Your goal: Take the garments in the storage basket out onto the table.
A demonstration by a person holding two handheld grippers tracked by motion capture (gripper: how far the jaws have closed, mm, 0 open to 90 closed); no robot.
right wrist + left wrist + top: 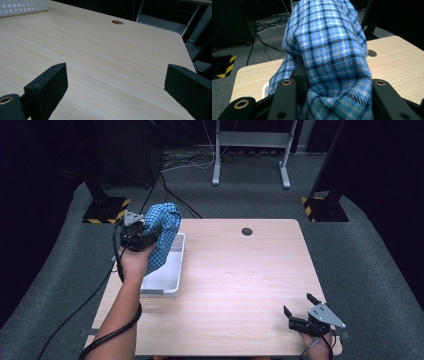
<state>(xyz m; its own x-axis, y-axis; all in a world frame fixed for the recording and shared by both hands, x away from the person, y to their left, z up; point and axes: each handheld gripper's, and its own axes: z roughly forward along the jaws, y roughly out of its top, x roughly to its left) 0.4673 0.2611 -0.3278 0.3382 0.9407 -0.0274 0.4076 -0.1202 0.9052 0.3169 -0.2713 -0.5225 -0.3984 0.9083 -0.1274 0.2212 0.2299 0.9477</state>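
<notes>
A blue checked cloth [164, 222] hangs in the air over the far end of a white plastic basket [170, 279] on the left of the wooden table [240, 285]. My left gripper [136, 234] is shut on the cloth, held up by a hand. In the left gripper view the bunched cloth [329, 50] bulges between the two black jaws and drapes over them, hiding most of the basket [264, 89]. My right gripper [298, 303] rests low at the table's front right corner, open, with nothing between its fingers [47, 85].
A round cable hole [247, 231] sits near the table's far edge. The basket's perforated wall [22, 6] is at the far left in the right gripper view. Beyond the table are grey carpet, cables, a metal desk frame [250, 150] and striped stand bases [105, 212].
</notes>
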